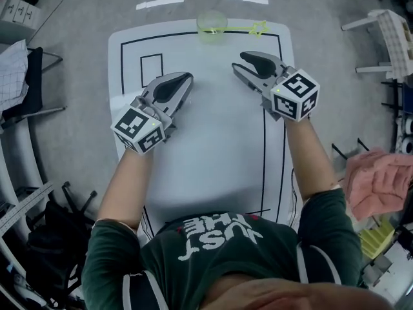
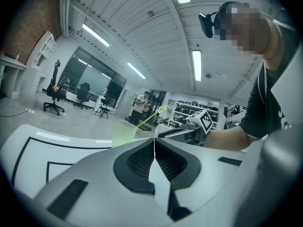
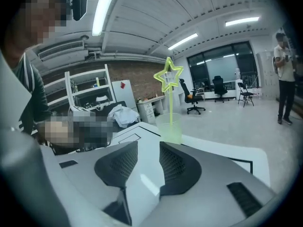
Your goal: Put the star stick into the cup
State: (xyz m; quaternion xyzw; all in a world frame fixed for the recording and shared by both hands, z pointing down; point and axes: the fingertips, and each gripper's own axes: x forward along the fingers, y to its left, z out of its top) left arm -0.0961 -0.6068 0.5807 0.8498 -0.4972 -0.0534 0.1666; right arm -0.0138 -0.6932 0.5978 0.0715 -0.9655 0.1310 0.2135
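Note:
A translucent green cup [image 1: 211, 26] stands at the far edge of the white table [image 1: 213, 147]. The star stick [image 1: 259, 28] is in the cup and leans to the right, its star past the rim. My left gripper [image 1: 184, 79] hovers over the table's left half, jaws shut and empty. My right gripper [image 1: 241, 61] is closer to the cup, just right of it, jaws open with nothing between them. In the right gripper view the cup [image 3: 169, 126] and star [image 3: 168, 77] stand straight ahead of the open gripper [image 3: 148, 148]. The left gripper view shows the shut gripper [image 2: 154, 143], with the cup [image 2: 124, 132] beyond.
Black outline marks run over the table, with a small rectangle [image 1: 151, 70] at far left. A pink cloth [image 1: 377, 183] lies at the right. A black bag [image 1: 51, 244] sits on the floor at left. A person [image 3: 285, 84] stands far off.

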